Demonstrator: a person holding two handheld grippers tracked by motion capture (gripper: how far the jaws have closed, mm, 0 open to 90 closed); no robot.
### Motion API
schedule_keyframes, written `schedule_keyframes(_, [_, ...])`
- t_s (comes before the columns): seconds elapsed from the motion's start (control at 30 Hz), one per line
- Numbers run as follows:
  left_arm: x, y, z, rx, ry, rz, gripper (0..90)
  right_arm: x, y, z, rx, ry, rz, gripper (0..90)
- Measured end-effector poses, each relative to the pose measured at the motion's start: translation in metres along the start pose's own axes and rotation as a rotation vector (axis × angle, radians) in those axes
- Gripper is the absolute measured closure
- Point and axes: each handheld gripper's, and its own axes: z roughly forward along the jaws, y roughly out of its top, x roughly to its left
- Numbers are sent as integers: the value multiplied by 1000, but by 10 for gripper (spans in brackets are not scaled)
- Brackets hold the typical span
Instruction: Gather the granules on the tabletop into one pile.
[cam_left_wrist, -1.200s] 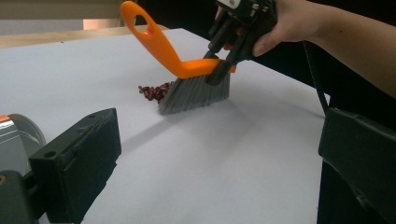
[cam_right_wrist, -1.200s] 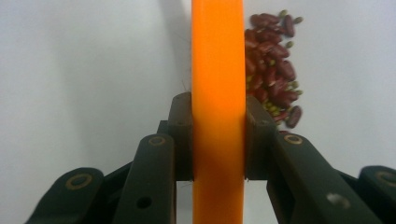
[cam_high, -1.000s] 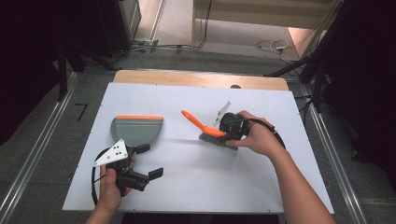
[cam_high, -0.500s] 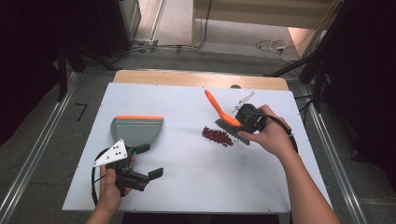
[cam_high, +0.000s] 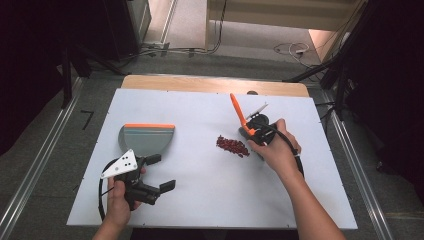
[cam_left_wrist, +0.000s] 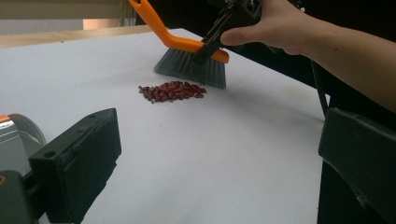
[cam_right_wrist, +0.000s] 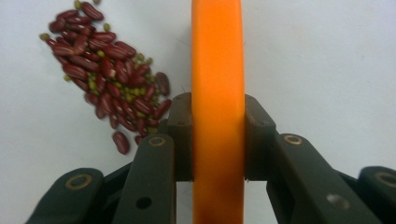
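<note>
1. Right now the right gripper is clamped on the orange brush, its two black jaws pinching the orange back of the brush from either side, as the right gripper view shows head-on.
2. Up in the high view, the brush handle slants away from the hand toward the far edge of the white surface, with the bristle end down at the gripper.
3. Look at the left gripper view: the grey bristles rest on the surface, tilted, with the right hand above them.
4. A small pile of red beans lies just beside the brush, on the side facing the dustpan; bristles and beans are near each other but apart, with a thin strip of bare surface between them.
5. Over on the person's left, the grey dustpan with its orange rim sits flat, well apart from the beans.
6. The left gripper hovers just on the near side of the dustpan, jaws spread apart with nothing between them; the left gripper view shows the beans straight ahead through the gap.
</note>
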Motion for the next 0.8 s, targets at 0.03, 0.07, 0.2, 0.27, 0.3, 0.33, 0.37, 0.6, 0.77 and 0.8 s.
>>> schedule_keyframes(0.03, [0, 0, 0, -1, 1, 1, 5, 3, 2, 0, 0, -2, -3, 687])
schedule_keyframes(0.07, [0, 0, -1, -1, 0, 2, 5, 5, 3, 0, -2, 0, -6, 687])
schedule_keyframes(0.2, [0, 0, -1, -5, 2, 0, 4, 11, 7, -1, -12, 33, -10, 686])
schedule_keyframes(0.27, [1, 1, -2, -3, 3, 0, 4, 14, 9, -2, -11, 32, -20, 686])
schedule_keyframes(0.3, [1, 1, -2, -5, 3, -2, 4, 14, 9, -3, -12, 30, -21, 686])
schedule_keyframes(0.33, [1, 0, -2, -6, 2, -1, 5, 14, 10, -5, -21, 32, -17, 686])
schedule_keyframes(0.37, [1, 1, -2, -6, 2, -1, 5, 12, 10, -6, -28, 37, -9, 686])
schedule_keyframes(0.6, [2, 0, -2, -4, 6, 1, 4, 0, 1, -21, -74, 47, 4, 686])
schedule_keyframes(0.77, [1, 0, -1, 3, 8, 4, 4, -11, -12, -34, -132, 81, 29, 686])
schedule_keyframes(0.8, [1, 0, -1, 3, 8, 4, 5, -13, -15, -36, -141, 88, 34, 686])
